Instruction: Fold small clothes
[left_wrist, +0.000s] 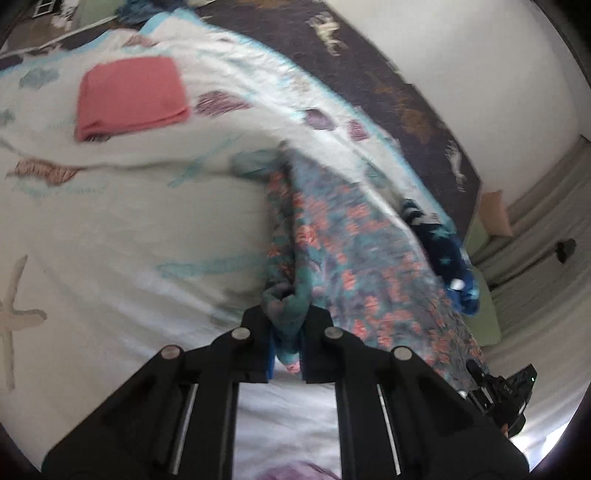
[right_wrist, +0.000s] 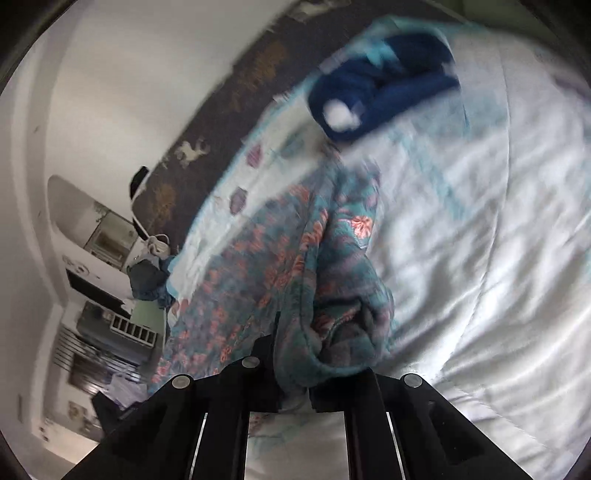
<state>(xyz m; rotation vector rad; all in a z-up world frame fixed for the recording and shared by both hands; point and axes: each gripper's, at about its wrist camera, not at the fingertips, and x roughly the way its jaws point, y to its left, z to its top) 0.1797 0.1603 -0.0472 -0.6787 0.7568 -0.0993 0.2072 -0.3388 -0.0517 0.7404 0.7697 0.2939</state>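
A teal fleece garment with a pink floral print (left_wrist: 343, 258) lies stretched over a white bedspread (left_wrist: 129, 240). My left gripper (left_wrist: 288, 325) is shut on one bunched corner of it. In the right wrist view the same floral garment (right_wrist: 295, 258) runs away from the camera, and my right gripper (right_wrist: 295, 373) is shut on a thick gathered fold at its near end. The other gripper (left_wrist: 506, 395) shows at the lower right of the left wrist view, at the garment's far end. A folded pink cloth (left_wrist: 133, 98) rests flat on the bedspread further back.
A dark blue garment with light stars (left_wrist: 447, 254) (right_wrist: 380, 96) lies crumpled near the bed's edge. A dark patterned blanket (left_wrist: 388, 85) runs along the white wall. Shelves and clutter (right_wrist: 110, 332) stand beside the bed in the right wrist view.
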